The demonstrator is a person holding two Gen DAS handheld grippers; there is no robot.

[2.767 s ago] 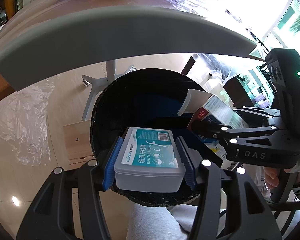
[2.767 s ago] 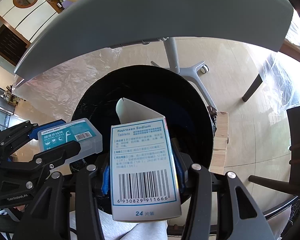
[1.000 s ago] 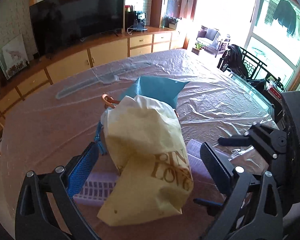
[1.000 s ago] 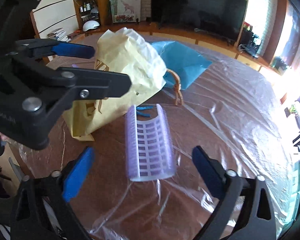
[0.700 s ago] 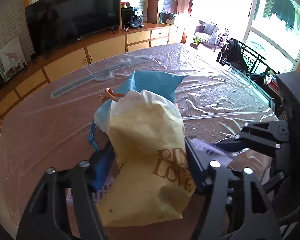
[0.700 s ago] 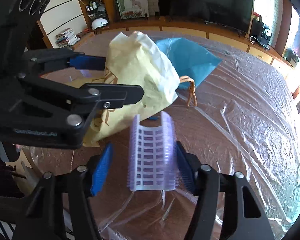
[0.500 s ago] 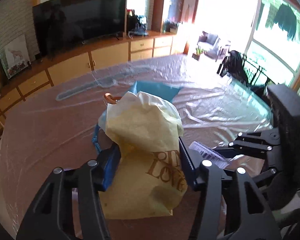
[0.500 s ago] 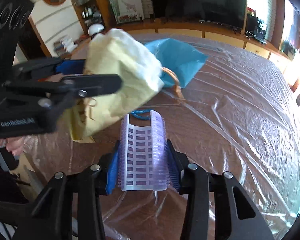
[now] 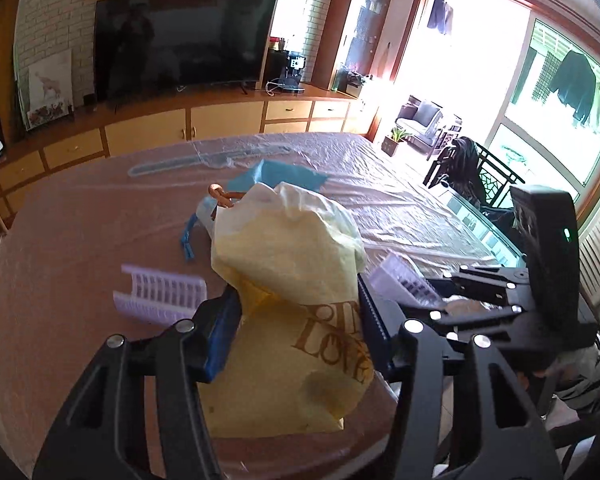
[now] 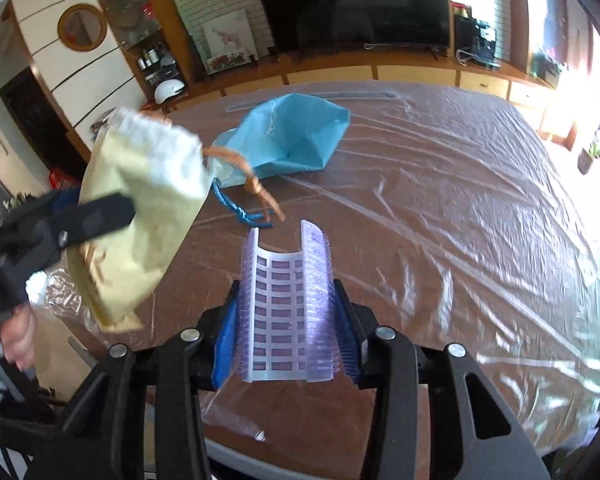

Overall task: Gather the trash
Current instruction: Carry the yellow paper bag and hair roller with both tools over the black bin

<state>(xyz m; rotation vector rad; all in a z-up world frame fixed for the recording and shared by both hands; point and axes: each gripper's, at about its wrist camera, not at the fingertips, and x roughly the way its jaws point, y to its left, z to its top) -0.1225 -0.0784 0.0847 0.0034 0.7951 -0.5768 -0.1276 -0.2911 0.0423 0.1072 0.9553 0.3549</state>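
Both tongs loaded: the left gripper (image 9: 296, 320) is clamped on a yellow paper bag (image 9: 288, 280), the right gripper (image 10: 286, 332) pinching 1 lilac hair roller (image 10: 286, 300) between its pads — the limp bag could slip free, its bulk sagging below the pads.

We've got the right claw (image 10: 286, 332) clamped on the purple hair roller (image 10: 286, 308), pads pressing both sides. Off to our left, the left claw (image 10: 80, 216) grips the yellow paper bag (image 10: 140, 200), lifted and blurry. A blue bag (image 10: 288, 136) lies farther back on the plastic-covered bench (image 10: 460, 220).
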